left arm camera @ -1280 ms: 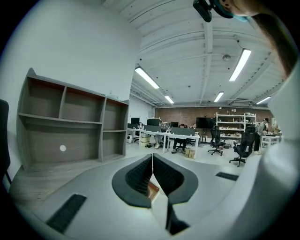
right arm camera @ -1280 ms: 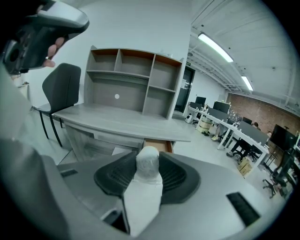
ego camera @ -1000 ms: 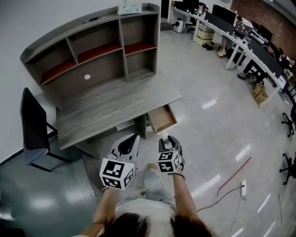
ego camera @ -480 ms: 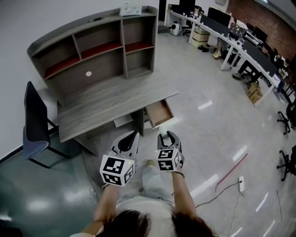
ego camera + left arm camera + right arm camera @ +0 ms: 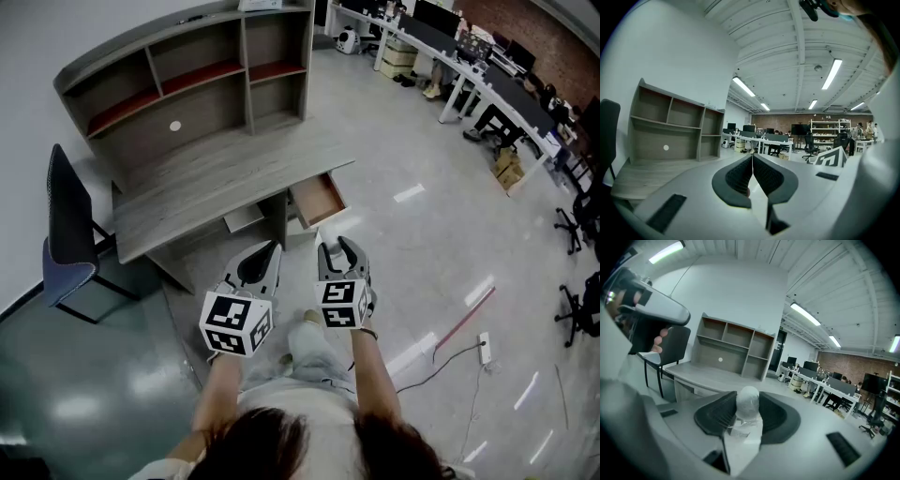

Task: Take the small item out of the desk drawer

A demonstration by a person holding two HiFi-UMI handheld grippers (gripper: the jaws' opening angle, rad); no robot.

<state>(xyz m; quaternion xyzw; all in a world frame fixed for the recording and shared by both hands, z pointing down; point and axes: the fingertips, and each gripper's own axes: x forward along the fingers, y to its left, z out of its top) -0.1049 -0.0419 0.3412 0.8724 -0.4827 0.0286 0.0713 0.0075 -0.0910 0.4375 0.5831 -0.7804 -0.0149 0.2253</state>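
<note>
While the desk drawer [image 5: 319,199] stands open well ahead of both tools, the right gripper [image 5: 338,253] clamps a small pale item [image 5: 748,405] in clear wrap (any print too blurred to read); the left gripper [image 5: 264,261] has its jaws pressed together on nothing.

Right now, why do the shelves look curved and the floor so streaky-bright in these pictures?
Head view: the wide lens bows the desk shelves, and bright streaks glare off the glossy floor. Left gripper view: black rounded corners, with the closed fingers looming soft. Right gripper view: same round frame; the small white item between the fingers looks slightly blurred.
</note>
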